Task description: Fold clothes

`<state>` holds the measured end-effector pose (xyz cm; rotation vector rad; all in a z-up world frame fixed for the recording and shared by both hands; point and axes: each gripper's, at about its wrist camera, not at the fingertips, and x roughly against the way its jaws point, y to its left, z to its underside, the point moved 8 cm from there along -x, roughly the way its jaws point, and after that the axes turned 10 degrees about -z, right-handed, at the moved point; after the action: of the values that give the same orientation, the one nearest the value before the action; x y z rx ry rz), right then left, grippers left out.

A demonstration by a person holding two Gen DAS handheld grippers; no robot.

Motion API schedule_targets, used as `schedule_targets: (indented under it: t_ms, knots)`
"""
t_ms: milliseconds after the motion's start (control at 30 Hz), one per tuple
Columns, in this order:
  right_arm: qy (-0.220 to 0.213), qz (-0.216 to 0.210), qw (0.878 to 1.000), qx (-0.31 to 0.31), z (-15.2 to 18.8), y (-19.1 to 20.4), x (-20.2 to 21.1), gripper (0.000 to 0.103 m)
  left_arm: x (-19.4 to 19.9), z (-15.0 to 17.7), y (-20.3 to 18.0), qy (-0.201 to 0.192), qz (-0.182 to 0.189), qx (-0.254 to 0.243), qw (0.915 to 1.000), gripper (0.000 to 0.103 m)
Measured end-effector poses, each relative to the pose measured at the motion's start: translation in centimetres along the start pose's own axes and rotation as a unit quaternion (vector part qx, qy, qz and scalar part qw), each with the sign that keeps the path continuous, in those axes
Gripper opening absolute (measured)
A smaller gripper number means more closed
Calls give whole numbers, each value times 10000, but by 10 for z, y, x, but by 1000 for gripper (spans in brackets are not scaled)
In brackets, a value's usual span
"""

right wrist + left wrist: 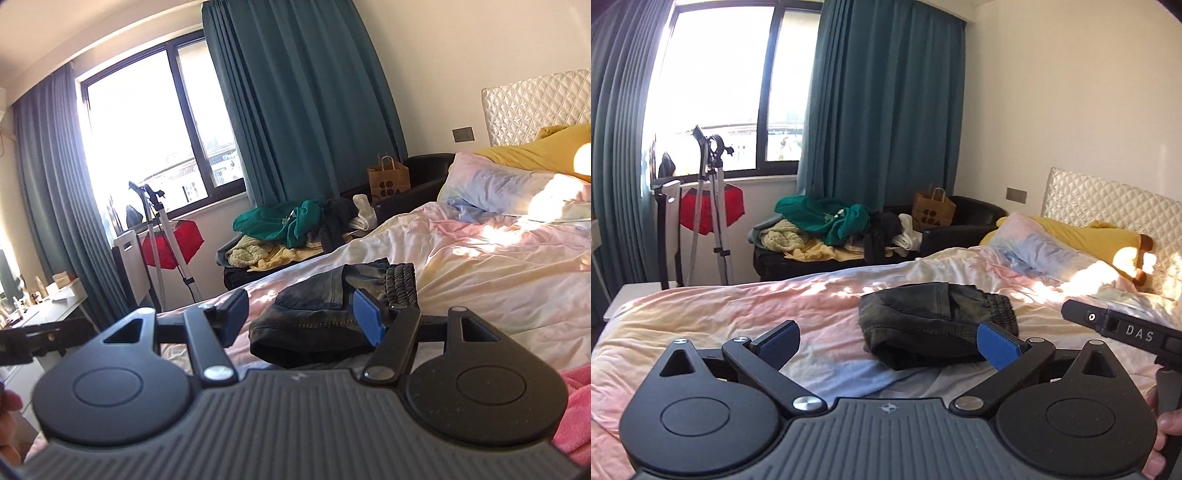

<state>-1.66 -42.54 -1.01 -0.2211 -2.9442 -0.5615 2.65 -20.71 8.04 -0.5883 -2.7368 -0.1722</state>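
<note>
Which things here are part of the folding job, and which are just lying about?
Job:
folded dark jeans on the bed
clothes pile on the sofa
left gripper, right gripper, both open, empty

Lying about:
paper bag
pillow
garment steamer stand

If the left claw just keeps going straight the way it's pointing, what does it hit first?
Most likely the folded dark jeans lying on the bed cover. The left claw stands open and empty, aimed slightly down, with the jeans just right of its centre line. Depth is unclear, so it could meet the cover first.
</note>
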Motion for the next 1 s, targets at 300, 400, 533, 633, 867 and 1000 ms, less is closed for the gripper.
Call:
schedule_targets:
  t_ms: [300,400,533,633,867,1000]
  knots:
    - [-23,304,9995,3,41,-11,-10,66,-19,39,4,-118,-292,-270,9991,103]
    - [61,344,9993,109,57,-13,-13,66,-25,48,10,-134,-348,-184,9991,103]
    - [188,474,9985,202,72,-17,-18,66,-31,58,11,-103,-290,-243,9992,103]
    - [147,649,9974,291,72,-18,-22,66,-33,65,10,-81,-330,-314,9989,103]
    - [107,675,9966,452,75,-14,-23,79,-34,81,10,32,-427,-422,9982,103]
    - [255,548,9972,435,78,-12,-27,89,-29,83,10,-37,-503,-464,9976,103]
